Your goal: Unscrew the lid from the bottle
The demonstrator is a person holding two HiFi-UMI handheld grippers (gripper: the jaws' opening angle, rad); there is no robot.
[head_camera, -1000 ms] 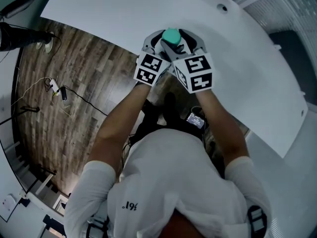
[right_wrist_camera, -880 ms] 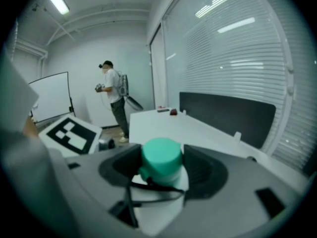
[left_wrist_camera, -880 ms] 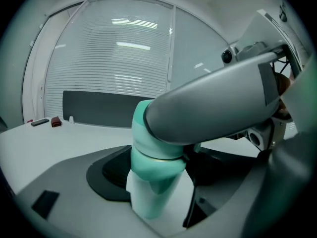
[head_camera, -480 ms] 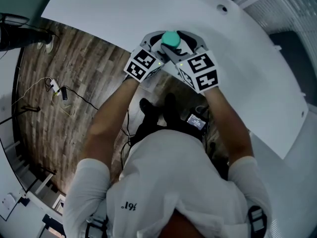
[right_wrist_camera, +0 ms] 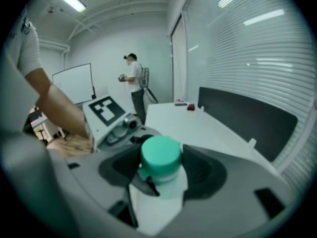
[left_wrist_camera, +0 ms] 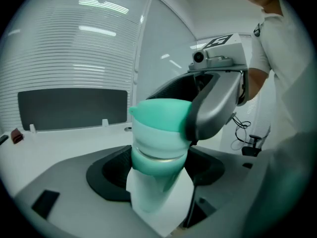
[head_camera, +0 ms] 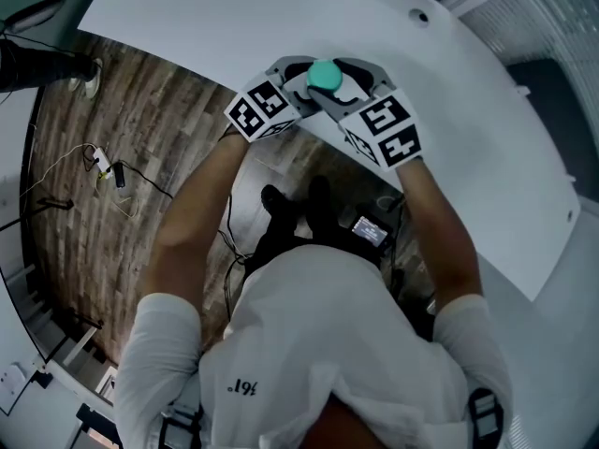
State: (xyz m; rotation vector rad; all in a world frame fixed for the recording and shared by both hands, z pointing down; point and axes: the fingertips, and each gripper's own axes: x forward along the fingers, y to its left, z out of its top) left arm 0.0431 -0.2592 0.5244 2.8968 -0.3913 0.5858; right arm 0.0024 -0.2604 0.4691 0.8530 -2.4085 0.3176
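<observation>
Head view: teal lid (head_camera: 324, 73) sits over the near edge of the desk (head_camera: 234, 26). Left tongs (left_wrist_camera: 159, 182) clamp the bottle (left_wrist_camera: 158, 202) body; right tongs (right_wrist_camera: 161, 168) clamp the lid. Step looks like unscrewing, lid apparently seated. Next: twist the right tongs, brace with the left.

white table (head_camera: 234, 26) with a small hole (head_camera: 418, 14) near one edge, and beside it a wood floor (head_camera: 122, 110) strewn with cables (head_camera: 150, 187) and a plug block (head_camera: 119, 176). behind the table, blinds (left_wrist_camera: 64, 48) above a dark panel (left_wrist_camera: 72, 108), with a small red thing (right_wrist_camera: 190, 106) lying on the tabletop near that panel. farther back, a person (right_wrist_camera: 132, 83) standing beside a whiteboard (right_wrist_camera: 73, 85).
</observation>
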